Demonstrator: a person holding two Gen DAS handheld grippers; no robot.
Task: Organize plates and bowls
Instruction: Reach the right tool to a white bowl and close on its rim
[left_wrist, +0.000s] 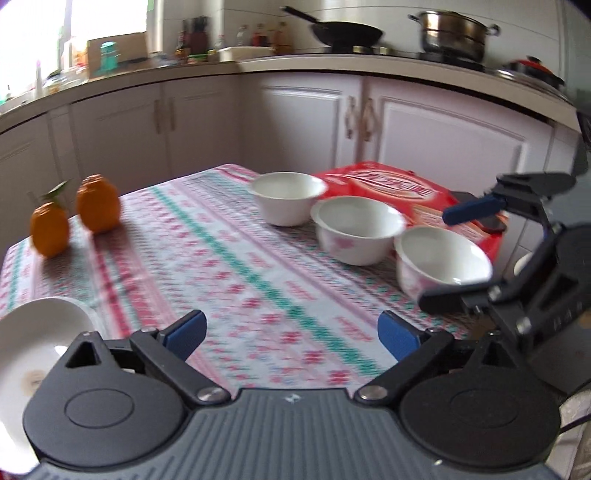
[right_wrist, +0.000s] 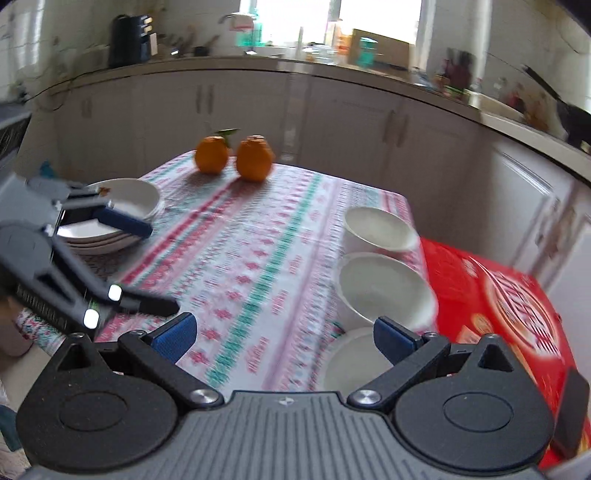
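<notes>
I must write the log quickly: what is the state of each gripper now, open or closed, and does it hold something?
Left gripper: open, holding nothing.
Right gripper: open, holding nothing.

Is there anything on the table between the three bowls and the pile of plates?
Nothing visible. Only bare patterned tablecloth lies between the three bowls and the plate stack. The two oranges sit further back, off that path.
</notes>
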